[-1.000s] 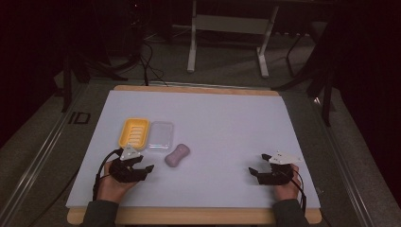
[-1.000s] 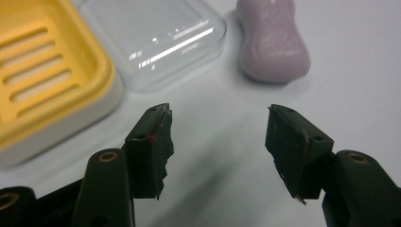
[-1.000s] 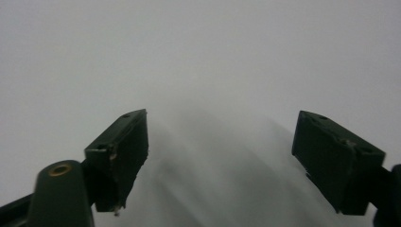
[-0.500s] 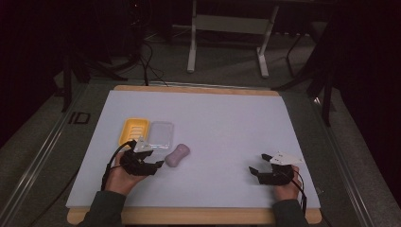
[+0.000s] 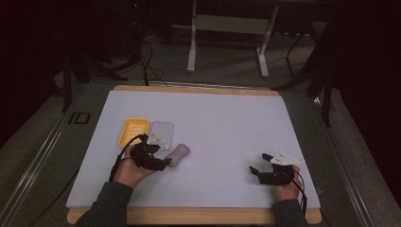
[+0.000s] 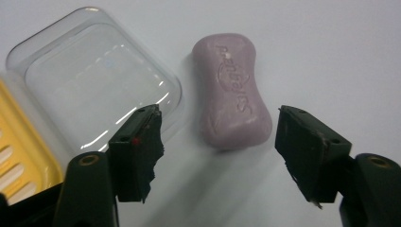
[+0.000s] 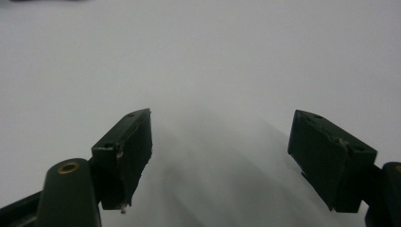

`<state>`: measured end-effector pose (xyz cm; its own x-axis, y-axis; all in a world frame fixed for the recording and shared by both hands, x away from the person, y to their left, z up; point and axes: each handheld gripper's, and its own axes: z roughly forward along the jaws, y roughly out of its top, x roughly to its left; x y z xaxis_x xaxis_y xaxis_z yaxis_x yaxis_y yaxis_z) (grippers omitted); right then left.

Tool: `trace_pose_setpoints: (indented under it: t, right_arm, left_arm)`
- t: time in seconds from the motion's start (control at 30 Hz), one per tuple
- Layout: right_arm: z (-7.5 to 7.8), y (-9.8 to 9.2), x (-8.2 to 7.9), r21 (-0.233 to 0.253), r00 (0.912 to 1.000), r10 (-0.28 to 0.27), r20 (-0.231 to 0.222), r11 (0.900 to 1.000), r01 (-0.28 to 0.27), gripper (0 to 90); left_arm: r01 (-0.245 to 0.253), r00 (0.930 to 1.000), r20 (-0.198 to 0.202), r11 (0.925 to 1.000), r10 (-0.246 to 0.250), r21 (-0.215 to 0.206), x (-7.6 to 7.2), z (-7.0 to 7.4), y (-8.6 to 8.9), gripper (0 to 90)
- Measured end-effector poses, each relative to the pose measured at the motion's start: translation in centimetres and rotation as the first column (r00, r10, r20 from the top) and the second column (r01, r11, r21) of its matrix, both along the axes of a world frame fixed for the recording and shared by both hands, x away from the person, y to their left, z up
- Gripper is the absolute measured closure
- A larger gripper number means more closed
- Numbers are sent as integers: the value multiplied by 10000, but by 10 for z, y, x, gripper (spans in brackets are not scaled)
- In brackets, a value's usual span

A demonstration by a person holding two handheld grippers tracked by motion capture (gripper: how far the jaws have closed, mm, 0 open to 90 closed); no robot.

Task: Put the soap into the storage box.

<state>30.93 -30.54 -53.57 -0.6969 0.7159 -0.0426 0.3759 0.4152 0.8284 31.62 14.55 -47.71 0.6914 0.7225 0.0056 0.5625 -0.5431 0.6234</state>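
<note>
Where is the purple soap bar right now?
The soap bar lies on the table's left half in the high view, just right of the clear lid, with the open left gripper right at its near end.

A pale white sheet [image 5: 227, 123] covers nearly all of a light wooden tabletop [image 5: 198, 88], whose edge shows along the far and near sides. On the sheet's left part lies a yellow ribbed plastic tray [image 5: 133, 130], and a clear rectangular plastic lid [image 5: 161, 130] lies just beside it, on its right. Beyond the table, a white metal stand [image 5: 227, 23] rests on the grey floor [image 5: 227, 66], with black cables [image 5: 146, 61] trailing to its left.
</note>
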Motion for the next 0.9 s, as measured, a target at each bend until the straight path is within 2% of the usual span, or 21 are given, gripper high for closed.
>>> trace_pose_setpoints:
  t: [0.17,0.33,0.57,0.73,0.9]
  right_arm:
    - [0,0,0,18,10000,3,-11,10000,-3,221]
    - [0,0,0,10,10000,7,-35,10000,-7,221]
    - [0,0,0,10,10000,4,-43,10000,-4,221]
    - [0,0,0,9,10000,15,-39,10000,-15,221]
    - [0,0,0,-7,10000,22,-44,10000,-23,221]
  left_arm:
    - [92,9999,-61,9998,-91,178,5,1,-7,296]
    - [346,9991,-272,9979,-332,544,14,1,-18,295]
    - [566,9972,-538,9950,-523,826,25,-2,-32,288]
    - [587,9952,-845,9931,-502,1014,34,-8,-41,289]
    - [630,9945,-917,9892,-510,1323,40,-14,-49,285]
